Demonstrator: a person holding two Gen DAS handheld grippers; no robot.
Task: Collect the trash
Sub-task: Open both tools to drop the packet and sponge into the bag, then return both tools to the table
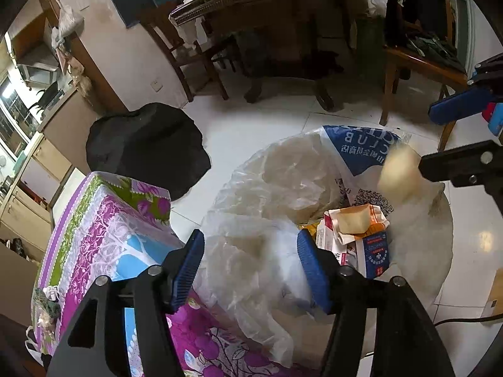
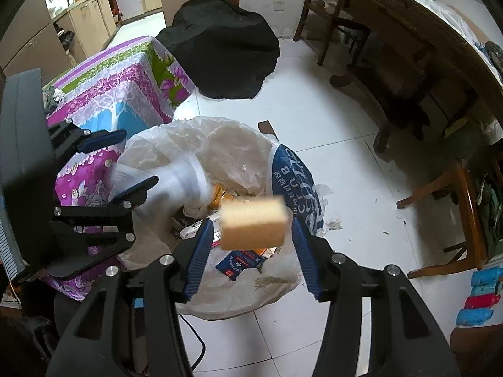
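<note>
A bin lined with a white plastic bag (image 2: 220, 144) stands on the tiled floor, with a blue printed bag (image 2: 292, 182) draped over its rim. Cartons and wrappers (image 1: 355, 229) lie inside. My left gripper (image 1: 251, 267) stands open above the rim, with a blurred piece of clear plastic film (image 1: 257, 251) loose between its pads. Seen from the right wrist, the left gripper (image 2: 141, 157) is at the bin's left edge. My right gripper (image 2: 251, 257) is open over the bin. A blurred tan sponge-like block (image 2: 254, 223) hangs between its fingertips, with a gap beside the left pad.
A box under a purple floral cloth (image 1: 103, 220) touches the bin's left side. A black cloth heap (image 2: 220, 47) lies behind it. A wooden table (image 2: 408, 9) and chairs (image 2: 456, 207) stand at the right. Coloured bag rolls (image 2: 481, 295) and a floor cable (image 2: 201, 345) are near.
</note>
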